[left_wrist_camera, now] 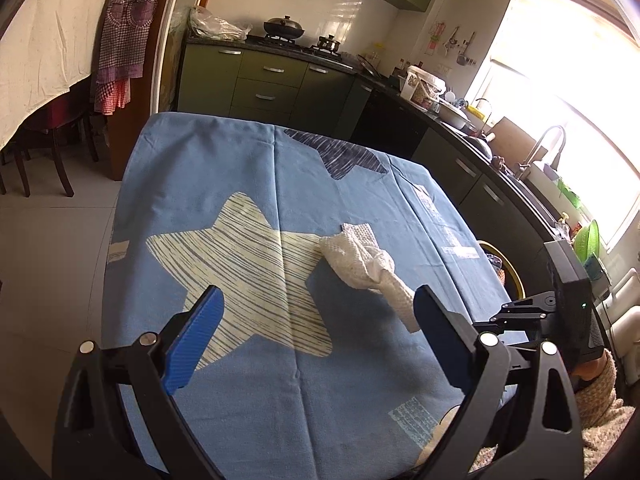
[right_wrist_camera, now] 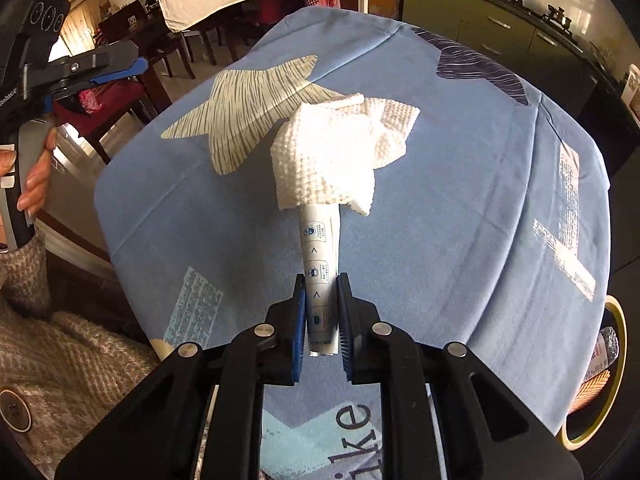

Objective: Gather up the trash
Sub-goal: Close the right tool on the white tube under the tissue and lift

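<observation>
A crumpled white paper towel (right_wrist_camera: 336,152) lies on the table with the blue star cloth (right_wrist_camera: 460,200). A rolled white printed paper strip (right_wrist_camera: 319,264) runs from under the towel toward me. My right gripper (right_wrist_camera: 321,312) is shut on the near end of that strip, low over the cloth. In the left wrist view the towel (left_wrist_camera: 360,260) lies ahead and slightly right of my left gripper (left_wrist_camera: 316,304), which is open, empty and above the cloth (left_wrist_camera: 240,160). The right gripper's body shows at the right edge (left_wrist_camera: 560,304).
A trash bin with a yellow rim (right_wrist_camera: 612,380) stands on the floor off the table's right edge, with litter inside; it also shows in the left wrist view (left_wrist_camera: 508,264). Kitchen cabinets (left_wrist_camera: 260,80) and counter lie beyond. Dark chairs (right_wrist_camera: 132,92) stand left.
</observation>
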A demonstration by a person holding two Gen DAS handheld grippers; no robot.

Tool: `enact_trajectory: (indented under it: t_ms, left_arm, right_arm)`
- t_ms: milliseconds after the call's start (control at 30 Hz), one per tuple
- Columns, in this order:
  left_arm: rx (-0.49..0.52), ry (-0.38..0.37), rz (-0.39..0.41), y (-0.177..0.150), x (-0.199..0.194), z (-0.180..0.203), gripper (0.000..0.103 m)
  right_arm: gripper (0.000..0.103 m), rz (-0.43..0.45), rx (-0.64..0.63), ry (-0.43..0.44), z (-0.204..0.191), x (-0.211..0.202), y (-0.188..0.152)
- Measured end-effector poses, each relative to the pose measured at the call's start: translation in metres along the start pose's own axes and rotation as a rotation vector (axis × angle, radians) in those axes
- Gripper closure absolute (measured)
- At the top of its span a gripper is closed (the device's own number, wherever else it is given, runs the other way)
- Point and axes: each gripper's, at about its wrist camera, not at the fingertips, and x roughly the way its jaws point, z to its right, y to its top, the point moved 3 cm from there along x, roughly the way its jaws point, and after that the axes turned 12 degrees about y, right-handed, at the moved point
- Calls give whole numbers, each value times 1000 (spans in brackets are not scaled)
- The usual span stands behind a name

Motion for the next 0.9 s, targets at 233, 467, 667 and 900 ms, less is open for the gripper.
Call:
enact_trajectory:
  t_ms: [233, 467, 667, 900]
  left_arm:
    - [71, -59, -121, 11, 55, 35, 11]
    - [48, -131, -248, 30, 106, 62, 11]
    - [51, -146, -350, 24, 141, 78, 11]
    - [55, -94, -381, 21, 165, 75, 39]
  right_arm:
    - [88, 9, 5, -12, -5, -11, -8]
    - [88, 13, 10, -24, -6, -17, -18]
    - [88, 14, 13, -34, -5, -22, -27]
    - [88, 23, 21, -27, -3, -25, -37]
